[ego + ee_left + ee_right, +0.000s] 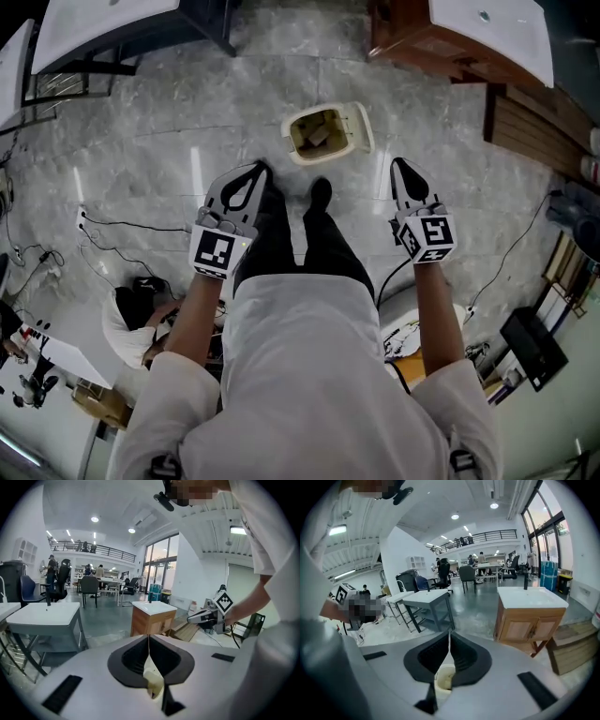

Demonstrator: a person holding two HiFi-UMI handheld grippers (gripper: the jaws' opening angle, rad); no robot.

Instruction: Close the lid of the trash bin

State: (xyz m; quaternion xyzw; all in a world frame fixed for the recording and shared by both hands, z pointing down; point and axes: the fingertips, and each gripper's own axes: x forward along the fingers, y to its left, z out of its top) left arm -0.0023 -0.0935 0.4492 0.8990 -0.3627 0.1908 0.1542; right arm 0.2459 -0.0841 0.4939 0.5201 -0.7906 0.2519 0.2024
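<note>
A small cream trash bin [322, 132] stands on the marble floor ahead of my feet, with its lid [362, 126] swung open to the right and scraps showing inside. My left gripper [260, 169] hovers just short of the bin on its left, jaws shut together with nothing held. My right gripper [397, 165] is at the bin's right, short of the lid, also shut and empty. Below the closed jaws the bin [153, 684] shows in the left gripper view, and the bin [444, 678] shows likewise in the right gripper view.
A wooden cabinet [469, 37] with a white top stands beyond the bin at the right, with stacked wooden planks [525, 122] beside it. A grey table [103, 28] is at the far left. Cables [122, 239] trail over the floor at the left.
</note>
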